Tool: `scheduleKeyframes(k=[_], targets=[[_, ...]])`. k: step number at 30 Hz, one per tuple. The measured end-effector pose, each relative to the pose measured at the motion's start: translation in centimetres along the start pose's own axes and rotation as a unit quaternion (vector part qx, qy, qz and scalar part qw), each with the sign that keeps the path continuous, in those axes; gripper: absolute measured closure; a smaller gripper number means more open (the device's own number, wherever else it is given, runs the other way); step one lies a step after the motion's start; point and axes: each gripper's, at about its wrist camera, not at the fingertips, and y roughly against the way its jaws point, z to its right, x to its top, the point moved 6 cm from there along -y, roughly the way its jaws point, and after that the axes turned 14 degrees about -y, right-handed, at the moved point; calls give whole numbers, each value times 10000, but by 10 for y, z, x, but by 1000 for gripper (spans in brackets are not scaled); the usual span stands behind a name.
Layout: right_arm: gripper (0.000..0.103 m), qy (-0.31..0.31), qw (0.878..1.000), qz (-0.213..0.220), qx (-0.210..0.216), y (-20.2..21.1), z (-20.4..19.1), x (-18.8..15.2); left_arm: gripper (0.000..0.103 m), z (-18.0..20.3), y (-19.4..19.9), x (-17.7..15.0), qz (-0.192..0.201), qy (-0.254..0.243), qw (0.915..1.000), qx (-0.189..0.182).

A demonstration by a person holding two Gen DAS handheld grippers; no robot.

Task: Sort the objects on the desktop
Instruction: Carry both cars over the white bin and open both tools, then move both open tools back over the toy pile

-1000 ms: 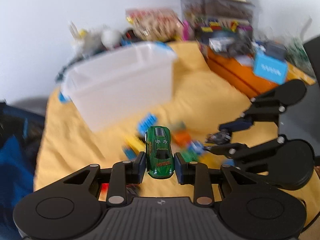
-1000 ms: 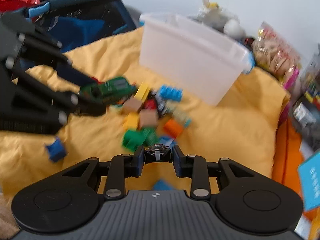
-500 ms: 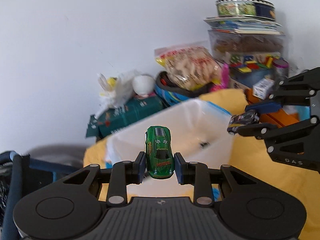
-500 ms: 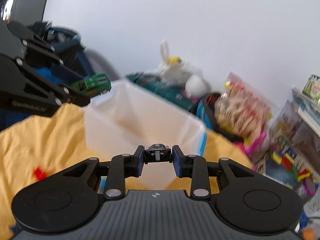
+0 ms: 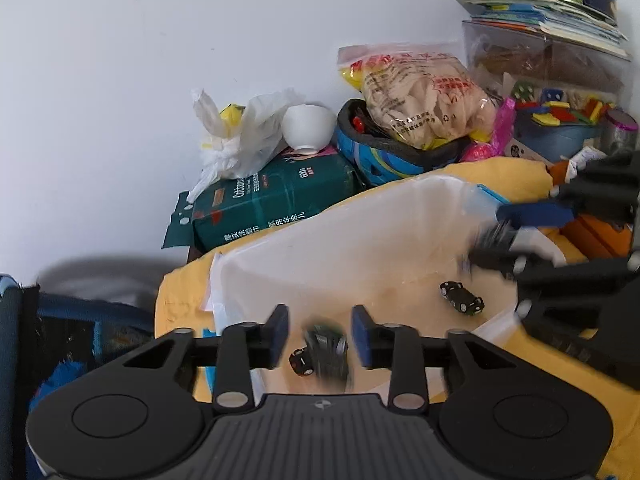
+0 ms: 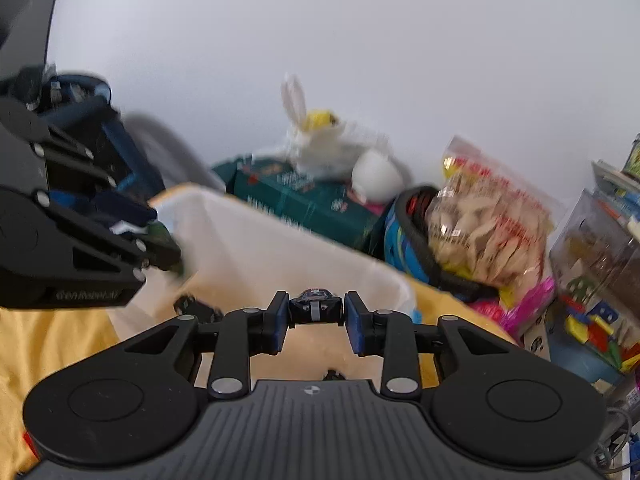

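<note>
My left gripper (image 5: 320, 336) hangs over the translucent white bin (image 5: 340, 248) with its jaws opening. The green toy car (image 5: 326, 350) is a blur just below the blue pads, free of them and dropping into the bin. Two small black cars (image 5: 462, 298) lie on the bin floor. My right gripper (image 6: 316, 314) is over the bin's near rim (image 6: 280, 248). Its jaws are opening, but a dark toy car (image 6: 316, 306) still sits level between the pads. The left gripper (image 6: 164, 254) shows at the left of the right wrist view.
The bin stands on a yellow cloth (image 5: 180, 300). Behind it, against the white wall, are a green tissue pack (image 5: 272, 200), a white bowl (image 5: 308, 128), a plastic bag (image 5: 236, 136), a blue helmet (image 5: 380, 160), a snack bag (image 5: 420, 100) and stacked boxes (image 5: 560, 80).
Both grippers rose from the block pile and travelled over the bin. The left jaws parted and released the green car, which now falls. The right still carries its dark car.
</note>
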Motion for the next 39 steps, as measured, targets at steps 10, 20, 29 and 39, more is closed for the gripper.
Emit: scheduleKeyframes(k=[10, 20, 29, 39], targets=[[47, -132, 9989, 332, 294, 53, 2, -27, 34, 42, 77, -27, 837, -278, 9961, -34], [49, 133, 9970, -570, 510, 83, -11, -145, 34, 175, 108, -154, 65, -593, 9953, -766], [74, -411, 9847, -1295, 1091, 99, -10, -205, 34, 210, 114, -200, -525, -308, 9913, -1166], [77, -374, 9826, -1442, 1109, 106, -11, -216, 34, 203, 114, -181, -374, -145, 9946, -957]])
